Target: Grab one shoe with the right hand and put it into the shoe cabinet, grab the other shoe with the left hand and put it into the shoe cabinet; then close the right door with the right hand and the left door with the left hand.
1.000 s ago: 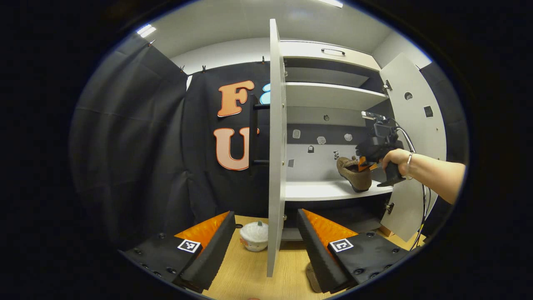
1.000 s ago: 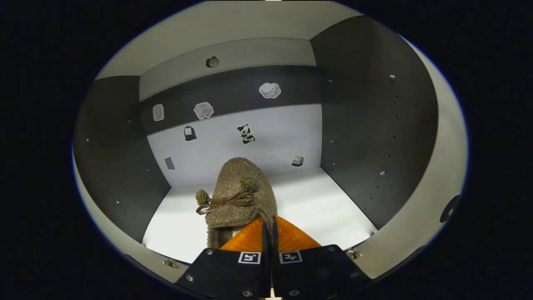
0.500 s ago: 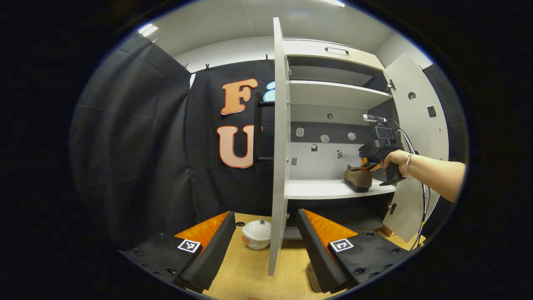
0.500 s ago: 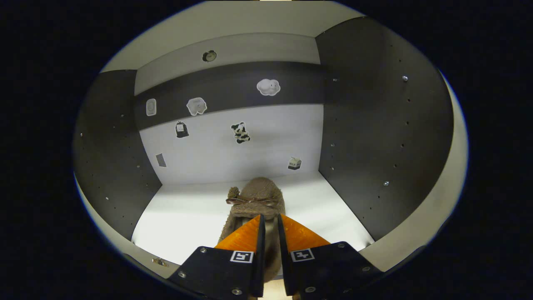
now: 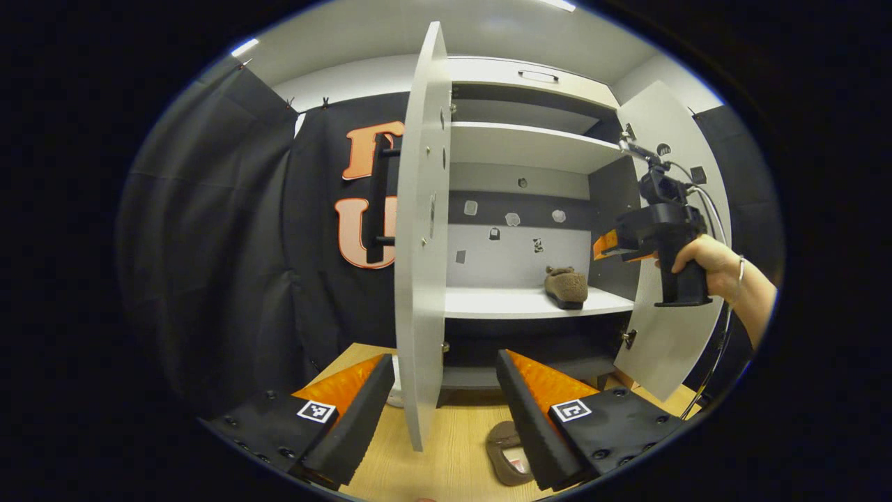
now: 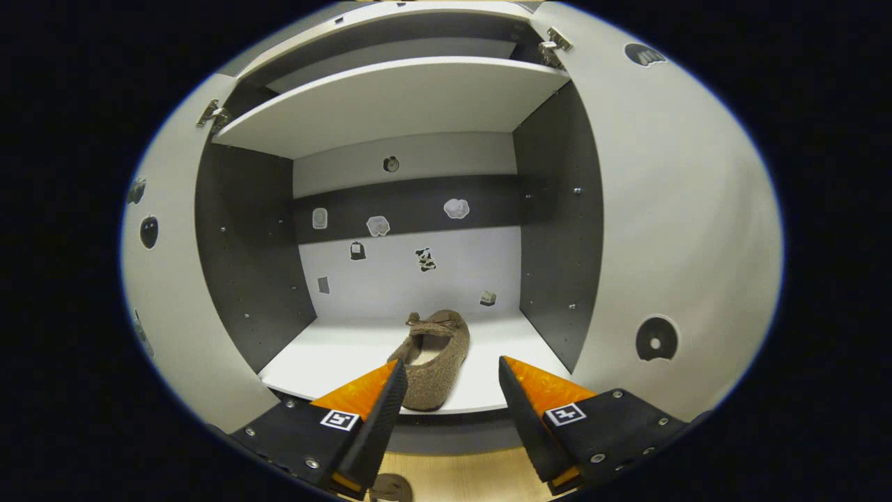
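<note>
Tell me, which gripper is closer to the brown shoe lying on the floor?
Left. The left gripper hangs open just above the floor shoe, which lies beside its right finger. The right gripper is up at the shelf, by the other shoe.

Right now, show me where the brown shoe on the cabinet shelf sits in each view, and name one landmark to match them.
Left gripper view: the brown shoe sits right of centre, at the right end of the white shelf, below the right tongs.
Right gripper view: the shoe lies at lower centre, on the shelf's front edge, between the open fingers.
Shared landmark: the cow sticker on the back wall.
</note>
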Available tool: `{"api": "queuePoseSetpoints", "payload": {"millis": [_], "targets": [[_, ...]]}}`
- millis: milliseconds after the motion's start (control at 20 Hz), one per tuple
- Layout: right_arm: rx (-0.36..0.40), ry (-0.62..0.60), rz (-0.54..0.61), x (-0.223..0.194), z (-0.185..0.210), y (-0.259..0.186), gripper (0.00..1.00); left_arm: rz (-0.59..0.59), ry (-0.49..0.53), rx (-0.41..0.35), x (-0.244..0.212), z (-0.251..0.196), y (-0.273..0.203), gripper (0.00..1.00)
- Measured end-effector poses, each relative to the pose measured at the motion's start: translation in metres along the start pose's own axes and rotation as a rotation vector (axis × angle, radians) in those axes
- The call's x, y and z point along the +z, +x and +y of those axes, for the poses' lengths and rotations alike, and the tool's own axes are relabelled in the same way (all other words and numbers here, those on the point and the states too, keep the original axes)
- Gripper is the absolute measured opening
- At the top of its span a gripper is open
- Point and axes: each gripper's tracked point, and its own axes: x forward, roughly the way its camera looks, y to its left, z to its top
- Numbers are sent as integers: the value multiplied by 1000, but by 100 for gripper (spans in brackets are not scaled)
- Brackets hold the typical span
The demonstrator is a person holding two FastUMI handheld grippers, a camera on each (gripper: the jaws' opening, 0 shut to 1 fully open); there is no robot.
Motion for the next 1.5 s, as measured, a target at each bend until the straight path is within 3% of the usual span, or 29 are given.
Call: {"api": "queuePoseSetpoints", "payload": {"millis": [150,250,500,750,1100,1300,1450,1500], "targets": [[0,5,-54,-3,-7,-37,92,41,-13,-24,-26,-13,9,99],[20,31,-70,-7,-7,-60,92,90,-29,-33,-53,-20,16,94],[18,48,-111,-13,-20,-100,93,227,-37,-37,-133,-31,32,97],[-33,22,-148,-14,-48,-125,93,381,-16,-87,-207,-51,48,97],[-73,15,-166,-20,-78,-152,93,567,4,-161,-268,-76,40,98],[-119,36,-155,-28,-102,-166,93,682,-46,-142,-298,-74,44,100],[-116,68,-151,-30,-106,-174,92,724,-54,-138,-313,-73,51,98],[-118,68,-151,-29,-108,-177,92,734,-71,-152,-315,-77,51,83]]}}
